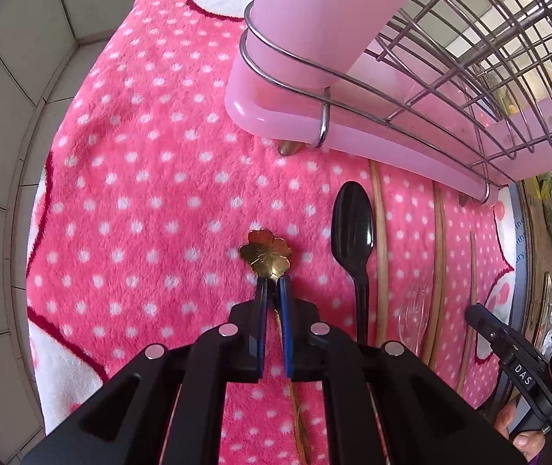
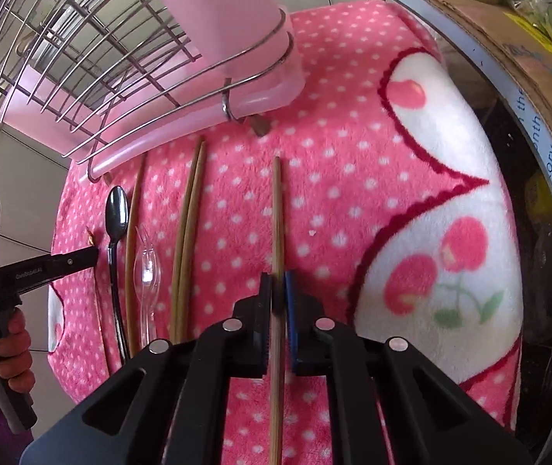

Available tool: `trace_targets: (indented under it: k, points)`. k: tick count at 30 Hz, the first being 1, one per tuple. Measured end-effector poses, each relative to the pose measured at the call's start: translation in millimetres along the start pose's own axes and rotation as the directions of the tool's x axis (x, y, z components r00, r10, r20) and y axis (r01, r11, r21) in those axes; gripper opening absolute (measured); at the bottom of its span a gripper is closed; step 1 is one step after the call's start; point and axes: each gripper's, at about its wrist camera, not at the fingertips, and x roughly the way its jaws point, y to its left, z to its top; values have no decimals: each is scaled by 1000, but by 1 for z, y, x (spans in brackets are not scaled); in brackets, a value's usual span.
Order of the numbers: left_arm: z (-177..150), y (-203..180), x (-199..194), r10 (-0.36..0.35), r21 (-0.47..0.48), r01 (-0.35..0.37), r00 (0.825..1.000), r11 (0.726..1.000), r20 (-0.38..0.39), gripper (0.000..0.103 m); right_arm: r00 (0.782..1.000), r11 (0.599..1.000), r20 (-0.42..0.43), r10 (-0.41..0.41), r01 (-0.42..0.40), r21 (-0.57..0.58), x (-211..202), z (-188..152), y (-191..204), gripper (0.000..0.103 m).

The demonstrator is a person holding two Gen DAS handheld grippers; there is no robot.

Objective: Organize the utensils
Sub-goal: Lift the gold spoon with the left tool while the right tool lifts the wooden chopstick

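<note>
Nearest our left lens, our left gripper (image 1: 274, 285) is clamped on the thin stem of one gold spoon (image 1: 265, 257) with a flower-shaped bowl, lying on the cloth. To its right we count one glossy black plastic spoon (image 1: 353, 228), one clear plastic spoon (image 2: 147, 267), and four slim wooden chopsticks: a single one (image 2: 134, 232), a touching pair (image 2: 188, 228), and a chopstick (image 2: 277, 209) on which our right gripper (image 2: 277, 286) is pinched. All rest on a fluffy pink blanket (image 2: 334, 178) with white dots and cherry prints. Beyond them stands one wire rack (image 1: 481, 58) over a pale pink plastic tray (image 1: 353, 135). Grey tiles (image 1: 12, 89) lie left, a cardboard box (image 2: 516, 50) right.
</note>
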Motion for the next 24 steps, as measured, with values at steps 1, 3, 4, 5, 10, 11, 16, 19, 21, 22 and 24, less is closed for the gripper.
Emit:
trace_targets:
  k: [1,3,4,5,10,11,16,19,21,22,24]
  points:
    - [2,-3,1,10,5,-10,1000,1000,-3,6,1000,1000,-5,21,-21,4,-1,1,-1,15]
    - [2,-8,1,28,24,-28,1000,999,3,6,998,998,12,60,-60,5,-8,5,-2,27]
    - [3,-10,1,31,29,-32,999,999,10,5,998,998,28,65,-65,-1,-13,7,-3,31]
    - [2,-11,1,34,36,-34,999,999,21,4,997,998,43,61,-61,-9,-19,10,-4,33]
    - [-1,-13,-4,2,34,-4,999,999,47,3,998,999,66,24,-22,-29,-26,30,-6,34]
    - [-1,-12,-6,-12,31,10,999,999,49,2,998,999,60,16,-14,-36,-23,33,-5,34]
    - [-6,-11,-24,-50,48,46,994,998,92,0,1000,999,20,-16,17,-50,2,42,2,34]
    - [-10,-15,-30,-45,75,37,992,996,118,0,998,996,15,-54,55,-77,14,42,5,30]
    - [-12,-13,-34,-67,77,57,989,995,129,0,993,989,47,-106,110,-96,14,39,8,10]
    - [-13,-13,-37,-75,76,65,987,995,141,0,991,987,60,-119,124,-104,15,37,10,6]
    - [-18,-10,-45,-86,76,74,982,994,166,0,993,991,72,-90,97,-89,11,32,3,6]
